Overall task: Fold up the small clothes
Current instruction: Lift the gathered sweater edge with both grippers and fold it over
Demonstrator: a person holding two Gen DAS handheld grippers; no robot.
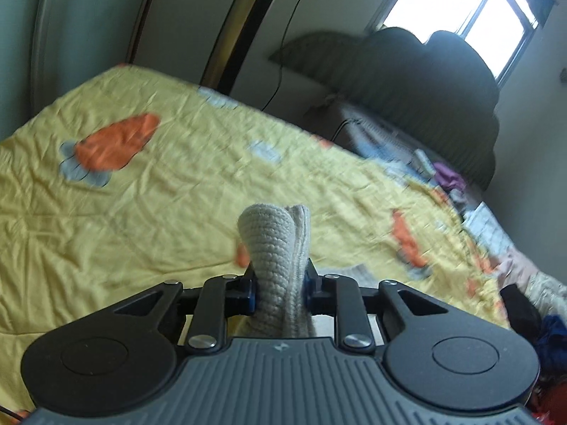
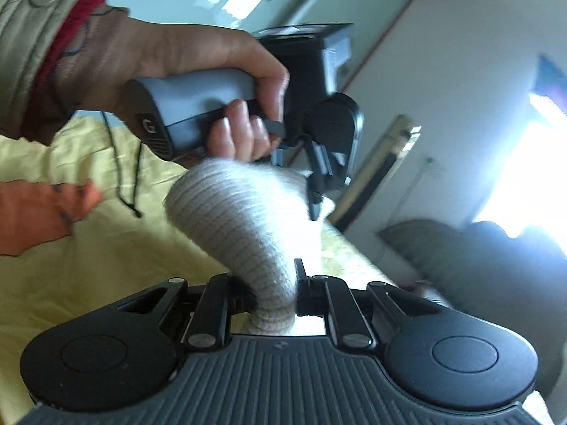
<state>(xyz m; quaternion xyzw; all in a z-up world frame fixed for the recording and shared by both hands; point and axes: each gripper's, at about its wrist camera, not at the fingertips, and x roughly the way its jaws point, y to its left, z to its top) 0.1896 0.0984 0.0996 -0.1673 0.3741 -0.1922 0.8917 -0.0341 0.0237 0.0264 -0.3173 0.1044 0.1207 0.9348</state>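
Yellow bedspread (image 1: pixel 149 191) below, dark sofa (image 1: pixel 436 81) far right, clothes pile (image 1: pixel 450 180) at bed's far-right edge; knit sock (image 2: pixel 244 219) stretched between left gripper (image 2: pixel 315 194) and right gripper (image 2: pixel 276 290), both clamped on it.

I can read one mark only: a pale letter "G" on the dark butt end of the grey handle (image 2: pixel 184 113) my left hand (image 2: pixel 198 71) grips, left of centre in the right wrist view; nothing else legible.
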